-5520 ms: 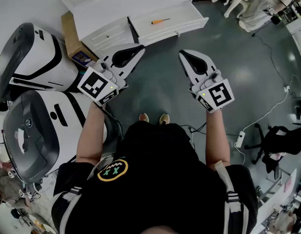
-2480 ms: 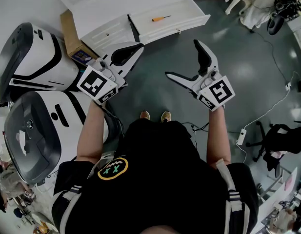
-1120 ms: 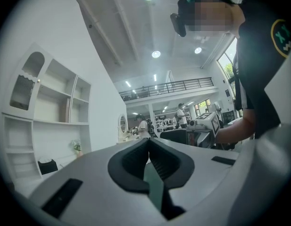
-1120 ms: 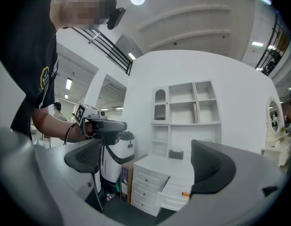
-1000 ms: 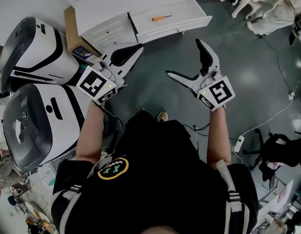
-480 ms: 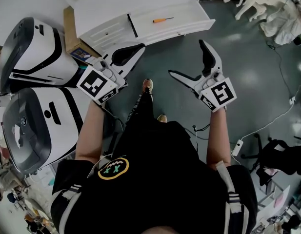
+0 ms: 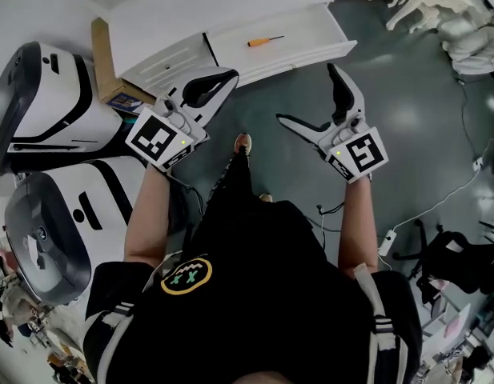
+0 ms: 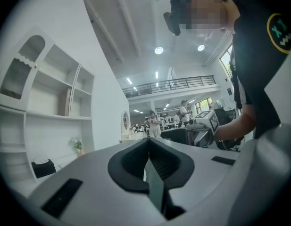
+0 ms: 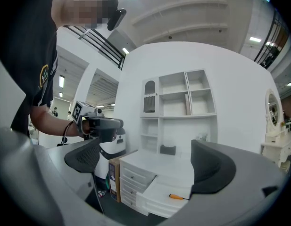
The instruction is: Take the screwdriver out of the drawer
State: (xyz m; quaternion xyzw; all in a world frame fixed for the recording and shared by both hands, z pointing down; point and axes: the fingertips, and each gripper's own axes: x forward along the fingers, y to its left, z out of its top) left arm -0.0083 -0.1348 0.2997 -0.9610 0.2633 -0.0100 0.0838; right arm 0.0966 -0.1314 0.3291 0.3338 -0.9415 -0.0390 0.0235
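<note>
Head view, left gripper: my left gripper [image 7: 227, 76] has its fingers pressed together with nothing between them. The tip points toward the white chest [image 7: 170, 58].
Head view, right gripper: my right gripper [image 7: 307, 94] is spread wide and empty. One finger [image 7: 340, 94] points at the drawer front and the other [image 7: 299, 126] reaches sideways over the floor [image 7: 407, 118].
Head view, drawer: the drawer [image 7: 315, 32] stands pulled out of the chest, beyond my right fingertips and apart from them.
Head view, screwdriver: the screwdriver [image 7: 263, 41] lies flat in the drawer, beyond both sets of fingertips and touching neither. Its orange handle is toward my left fingers.
Head view, surroundings: a cardboard box [image 7: 101, 62] sits against the chest, out past my left fingers. My shoe [image 7: 242, 142] is on the floor between the two grippers.
Left gripper view, fingers: the dark pads [image 8: 159, 166] meet along one line and clamp nothing.
Left gripper view, beyond the fingers: my right gripper [image 8: 197, 124] shows to the right of the tips, and white shelving [image 8: 51, 98] to the left.
Right gripper view, fingers: the pads [image 9: 84, 158] stand far apart with only air between them.
Right gripper view, screwdriver: it shows in the gap near the right pad's lower edge, lying in the open drawer well past the fingertips.
Right gripper view, left gripper: it shows above the left pad, its fingers shut.
</note>
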